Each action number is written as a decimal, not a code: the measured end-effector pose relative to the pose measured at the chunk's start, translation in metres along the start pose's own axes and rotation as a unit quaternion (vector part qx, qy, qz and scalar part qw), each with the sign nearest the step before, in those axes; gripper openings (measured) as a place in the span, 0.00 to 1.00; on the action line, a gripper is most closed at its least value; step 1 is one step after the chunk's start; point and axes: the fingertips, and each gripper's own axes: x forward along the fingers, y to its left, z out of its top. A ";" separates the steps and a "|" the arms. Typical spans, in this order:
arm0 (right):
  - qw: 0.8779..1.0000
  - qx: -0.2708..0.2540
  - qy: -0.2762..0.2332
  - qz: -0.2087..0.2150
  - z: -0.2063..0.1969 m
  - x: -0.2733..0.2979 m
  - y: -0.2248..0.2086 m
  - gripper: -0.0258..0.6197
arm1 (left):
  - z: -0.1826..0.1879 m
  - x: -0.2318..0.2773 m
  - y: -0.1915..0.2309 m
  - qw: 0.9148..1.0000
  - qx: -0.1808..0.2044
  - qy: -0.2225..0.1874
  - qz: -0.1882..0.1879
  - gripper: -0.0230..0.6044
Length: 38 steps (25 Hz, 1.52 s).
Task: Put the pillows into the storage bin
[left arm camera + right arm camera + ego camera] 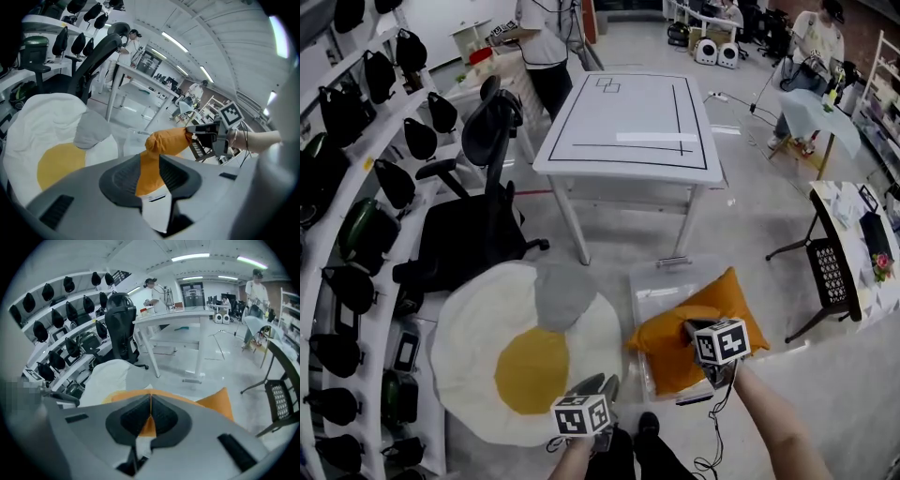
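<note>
An orange pillow (pixel 712 305) hangs over a clear storage bin (pixel 649 281) on the floor. My right gripper (pixel 694 330) is shut on the pillow's fabric, which shows as a thin orange line between its pads (pixel 150 397). My left gripper (pixel 602 380) stands open a short way off the pillow's left corner; in the left gripper view the orange pillow (pixel 164 140) fills the gap between its jaws (pixel 150 159). A fried-egg pillow (pixel 469 347) lies on the floor to the left, with a grey pillow (pixel 562 298) on top of it.
A white table (pixel 628 122) stands beyond the bin. A black office chair (pixel 478 225) is behind the egg pillow. Shelves of black gear (pixel 356 187) line the left. A dark side chair (pixel 830 272) stands at the right. People (pixel 546 47) stand at the back.
</note>
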 end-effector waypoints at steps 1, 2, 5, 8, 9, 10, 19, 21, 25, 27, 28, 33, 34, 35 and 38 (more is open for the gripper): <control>1.000 -0.019 0.002 -0.004 0.005 0.001 -0.006 0.05 | -0.001 0.001 -0.001 1.000 -0.002 0.000 0.001 0.23; 0.999 -0.041 0.008 -0.008 0.009 0.003 -0.011 0.05 | -0.002 0.002 -0.001 1.000 -0.004 0.001 0.001 0.23; 0.994 -0.097 0.045 -0.028 0.000 0.011 -0.023 0.05 | -0.006 0.006 0.001 1.000 -0.010 0.003 0.002 0.23; 0.985 -0.134 0.095 -0.046 -0.040 0.030 -0.031 0.05 | -0.012 0.009 0.004 1.000 -0.015 0.010 0.005 0.23; 0.982 -0.144 0.112 -0.055 -0.055 0.036 -0.035 0.05 | -0.014 0.010 0.004 1.000 -0.017 0.013 0.006 0.23; 0.977 -0.151 0.132 -0.067 -0.072 0.043 -0.040 0.05 | -0.016 0.011 0.004 1.000 -0.018 0.015 0.005 0.23; 0.939 -0.107 0.278 -0.173 -0.194 0.049 -0.071 0.08 | -0.026 0.021 0.007 0.999 -0.023 0.027 0.004 0.23; 0.943 -0.084 0.273 -0.172 -0.205 0.042 -0.068 0.10 | -0.028 0.022 0.004 0.999 -0.022 0.029 0.002 0.23; 0.955 -0.049 0.233 -0.179 -0.209 0.028 -0.067 0.08 | -0.030 0.026 -0.007 0.999 -0.016 0.032 -0.007 0.23; 0.960 -0.033 0.213 -0.176 -0.207 0.022 -0.066 0.08 | -0.031 0.028 -0.014 0.999 -0.011 0.033 -0.011 0.23; 0.964 -0.021 0.203 -0.172 -0.206 0.019 -0.064 0.08 | -0.032 0.029 -0.017 0.999 -0.009 0.034 -0.013 0.23; 0.980 0.049 0.120 -0.150 -0.182 -0.004 -0.038 0.05 | -0.038 0.028 -0.031 0.999 0.004 0.039 -0.023 0.23; 0.982 0.065 0.106 -0.143 -0.178 -0.009 -0.032 0.05 | -0.040 0.027 -0.033 0.999 0.007 0.040 -0.024 0.23; 0.983 0.083 0.093 -0.134 -0.177 -0.013 -0.025 0.04 | -0.040 0.026 -0.035 0.999 0.010 0.040 -0.025 0.23; 0.985 0.126 0.058 -0.108 -0.173 -0.029 -0.009 0.04 | -0.041 0.021 -0.043 0.999 0.017 0.040 -0.027 0.23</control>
